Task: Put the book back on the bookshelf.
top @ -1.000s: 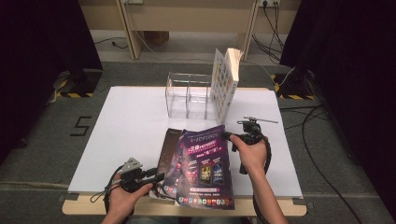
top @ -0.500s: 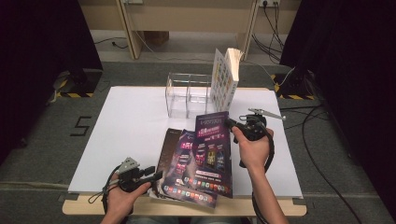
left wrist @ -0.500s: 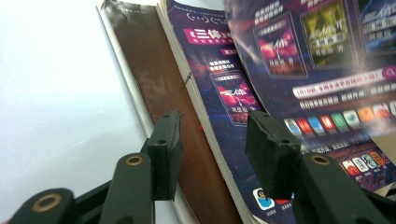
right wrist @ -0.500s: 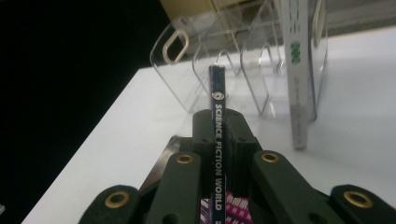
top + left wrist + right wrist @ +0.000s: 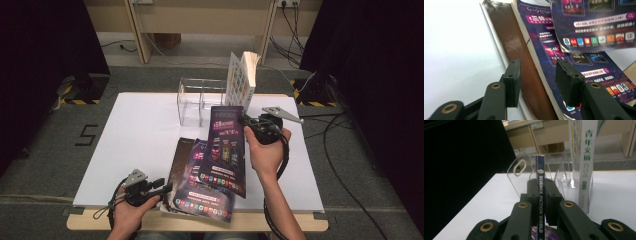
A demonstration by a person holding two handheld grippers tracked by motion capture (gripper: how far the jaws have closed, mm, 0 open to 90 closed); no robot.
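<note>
My right gripper [image 5: 248, 121] is shut on the spine of a purple magazine [image 5: 224, 150] and holds it lifted and tilted above the table, just in front of a clear acrylic rack [image 5: 196, 100]. In the right gripper view the spine reading "SCIENCE FICTION WORLD" [image 5: 540, 192] stands upright between the closed jaws of my right gripper [image 5: 541, 187], with the rack [image 5: 517, 167] beyond. A white book [image 5: 241, 78] stands in the rack's right slot. My left gripper [image 5: 164, 186] is open at the left edge of a stack of magazines [image 5: 200, 200]. Under my left gripper [image 5: 538, 81] lie a brown cover [image 5: 512, 47] and a purple cover [image 5: 579, 75].
The white tabletop [image 5: 135, 135] has free room at the left and back left. The white book [image 5: 585, 157] stands close to the right of the held spine. Black curtains flank the table. Cables [image 5: 345, 145] trail on the floor at the right.
My right gripper has raised the purple magazine off the stack and carried it back toward the rack. The left gripper has stayed open by the stack's left edge.
</note>
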